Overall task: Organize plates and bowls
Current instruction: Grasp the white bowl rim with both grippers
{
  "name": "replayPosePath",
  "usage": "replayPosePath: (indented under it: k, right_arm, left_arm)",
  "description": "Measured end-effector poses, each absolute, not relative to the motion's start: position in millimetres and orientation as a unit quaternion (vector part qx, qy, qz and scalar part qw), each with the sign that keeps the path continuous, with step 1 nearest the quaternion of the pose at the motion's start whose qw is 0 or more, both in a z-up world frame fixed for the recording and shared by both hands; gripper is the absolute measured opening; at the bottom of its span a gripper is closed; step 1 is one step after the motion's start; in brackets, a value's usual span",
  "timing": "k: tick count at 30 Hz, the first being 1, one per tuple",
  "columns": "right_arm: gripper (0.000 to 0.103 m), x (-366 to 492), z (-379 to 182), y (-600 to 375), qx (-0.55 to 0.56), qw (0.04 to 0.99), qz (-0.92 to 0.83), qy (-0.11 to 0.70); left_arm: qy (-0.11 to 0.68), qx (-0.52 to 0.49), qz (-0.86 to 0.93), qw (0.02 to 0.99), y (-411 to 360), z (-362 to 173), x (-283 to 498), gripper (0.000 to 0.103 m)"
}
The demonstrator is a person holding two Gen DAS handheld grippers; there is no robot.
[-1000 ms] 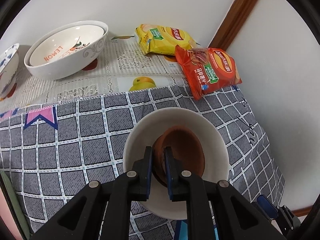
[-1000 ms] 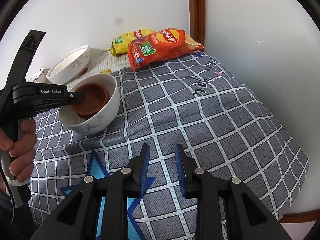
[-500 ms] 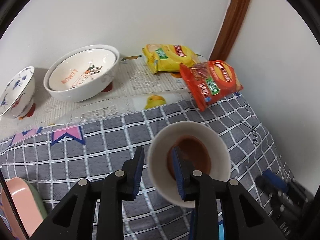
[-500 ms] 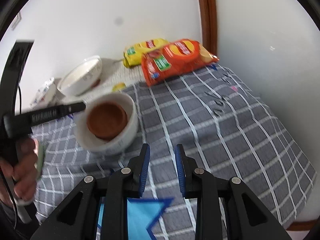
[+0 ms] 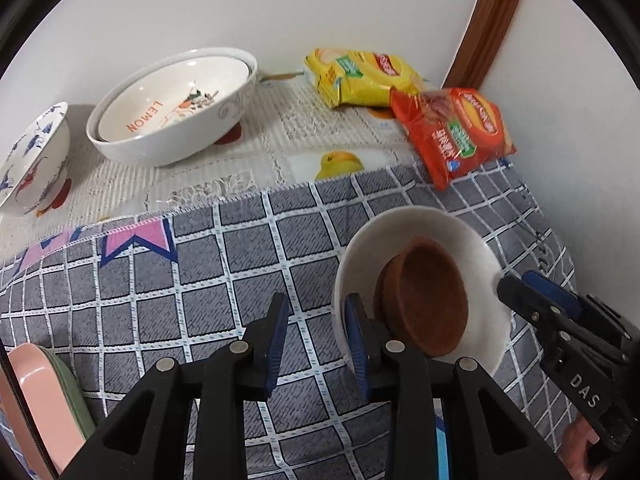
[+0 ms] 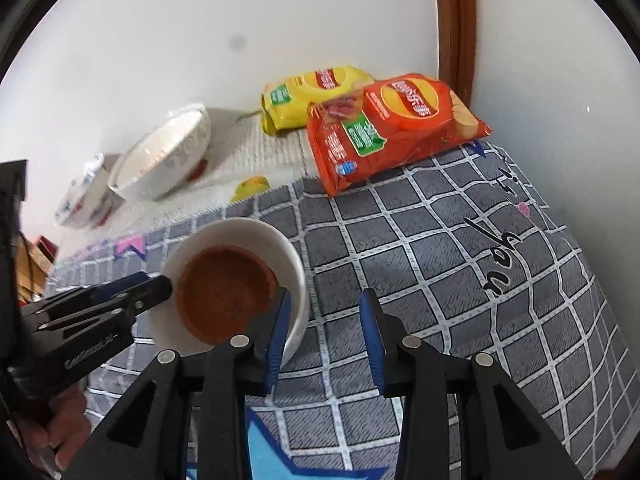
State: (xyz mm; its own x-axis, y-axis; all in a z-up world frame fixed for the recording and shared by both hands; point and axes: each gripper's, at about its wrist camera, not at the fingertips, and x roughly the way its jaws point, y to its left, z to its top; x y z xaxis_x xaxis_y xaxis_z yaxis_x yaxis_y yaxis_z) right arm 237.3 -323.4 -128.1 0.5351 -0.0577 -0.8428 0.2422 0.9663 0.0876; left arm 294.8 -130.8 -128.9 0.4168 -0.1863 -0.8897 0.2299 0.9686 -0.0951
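A brown bowl [image 5: 428, 300] [image 6: 224, 292] sits nested inside a white bowl [image 5: 472, 248] [image 6: 280, 248] on the grey checked cloth. My left gripper [image 5: 316, 332] is open at the white bowl's left side, its right finger inside the rim and its left finger outside. In the right wrist view its tip [image 6: 156, 290] touches that rim. My right gripper [image 6: 324, 328] is at the bowl's right side and its jaws are opening. The rim stands between its fingers, and the pads do not press on it. The left wrist view shows the right gripper's tip [image 5: 516, 292] there too.
Two nested large white bowls [image 5: 172, 108] and a blue-patterned bowl [image 5: 32, 160] stand at the back left on a lace cloth. Yellow [image 5: 360, 76] and red [image 5: 456, 132] crisp bags lie by the wall corner. Pink and green plates [image 5: 36, 400] show at the lower left.
My left gripper let go of the brown bowl's rim, opened and shifted to the white bowl's left edge. My right gripper came in to the bowl's right rim and widened.
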Motion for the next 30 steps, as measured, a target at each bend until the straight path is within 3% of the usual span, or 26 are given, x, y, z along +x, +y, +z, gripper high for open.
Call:
replayPosePath:
  k: [12, 30]
  right_arm:
    - [0.026, 256, -149, -317, 0.100, 0.855, -0.093, 0.500]
    - [0.030, 262, -160, -320, 0.103, 0.859, -0.099, 0.492]
  left_arm:
    - [0.529, 0.026, -0.126, 0.839, -136, -141, 299, 0.033]
    - [0.524, 0.037, -0.122, 0.842, -139, -157, 306, 0.034]
